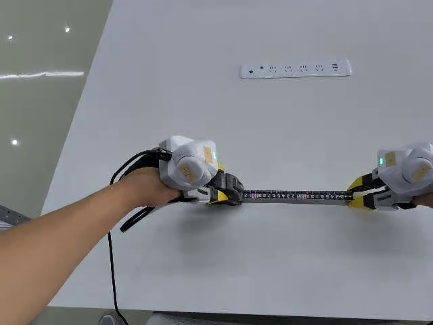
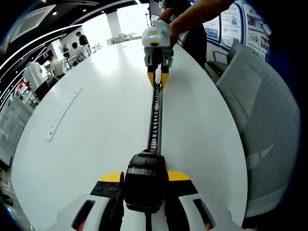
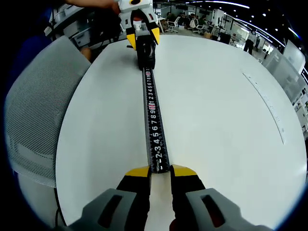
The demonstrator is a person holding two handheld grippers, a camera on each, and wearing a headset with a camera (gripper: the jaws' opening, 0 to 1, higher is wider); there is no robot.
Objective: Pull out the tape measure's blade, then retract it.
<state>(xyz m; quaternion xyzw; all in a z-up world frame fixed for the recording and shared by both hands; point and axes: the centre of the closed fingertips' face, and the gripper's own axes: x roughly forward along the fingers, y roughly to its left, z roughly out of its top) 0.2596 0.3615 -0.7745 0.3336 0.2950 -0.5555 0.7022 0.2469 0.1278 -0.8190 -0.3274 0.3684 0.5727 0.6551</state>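
While one tape measure (image 1: 270, 196) lies stretched along the white tabletop (image 1: 270, 135), two grippers hold it, one at each end.
The left gripper (image 1: 220, 193), held in a hand (image 1: 145, 186), has its two yellow-tipped jaws clamped on either side of the case (image 2: 146, 180), a chunky, rounded block of black with a matte look. From the case a single flat, narrow blade (image 3: 155, 130) runs straight out, dark with pale printed numerals, lying low on the smooth tabletop. At the blade's far end from the case, the right gripper (image 3: 161, 172) has its two jaws pinched on the tip. One long white power strip (image 1: 295, 69) lies well apart from the case, farther across the tabletop. One thin black cable (image 1: 111, 271) trails off the tabletop's near edge behind the case.
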